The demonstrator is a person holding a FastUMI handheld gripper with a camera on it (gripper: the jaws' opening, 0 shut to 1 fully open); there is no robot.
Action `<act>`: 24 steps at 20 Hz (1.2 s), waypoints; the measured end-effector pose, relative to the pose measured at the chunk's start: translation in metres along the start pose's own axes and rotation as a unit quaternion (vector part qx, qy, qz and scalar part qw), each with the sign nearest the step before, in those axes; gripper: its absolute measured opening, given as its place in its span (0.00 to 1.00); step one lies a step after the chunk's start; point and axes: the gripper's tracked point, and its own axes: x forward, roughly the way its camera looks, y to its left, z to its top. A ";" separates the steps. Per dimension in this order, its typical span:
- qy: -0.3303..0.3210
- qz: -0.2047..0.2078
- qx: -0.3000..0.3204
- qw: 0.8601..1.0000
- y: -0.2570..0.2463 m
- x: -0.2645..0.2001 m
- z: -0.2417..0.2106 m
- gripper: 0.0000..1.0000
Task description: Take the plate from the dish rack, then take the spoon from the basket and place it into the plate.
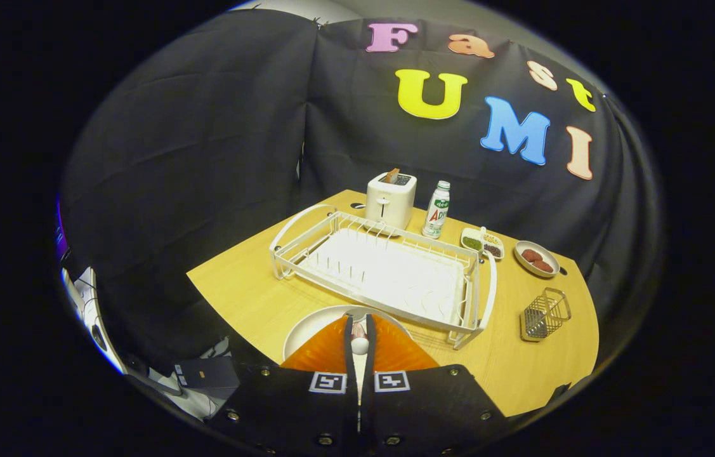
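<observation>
White wire rack sits mid-table, empty as far as we can see, and we use it as our landmark. Nearer the camera than the rack, just in front of its near long side, lies the white plate, flat on the table, partly hidden behind the fingers. We see the gripper over the plate, fingers drawn almost together with a thin slit between them; a small pale spoon shows in that slit, its rounded end visible, so we read the gripper as clamped on the spoon, above the plate. Whether the spoon touches the plate we cannot tell. To the right of the rack's near corner stands a small wire basket, apart from the rack. Behind the rack, at its far side: a white toaster with something brown in a slot, a bottle just right of it, then a divided dish, then a bowl holding reddish pieces.
</observation>
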 end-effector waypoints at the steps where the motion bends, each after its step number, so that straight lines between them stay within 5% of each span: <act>1: 0.005 0.004 0.002 1.000 0.001 0.006 -0.004 0.02; 11: 0.017 0.037 0.009 0.999 0.005 0.039 -0.025 0.02; 24: 0.026 0.033 -0.019 0.999 -0.007 0.034 -0.029 0.20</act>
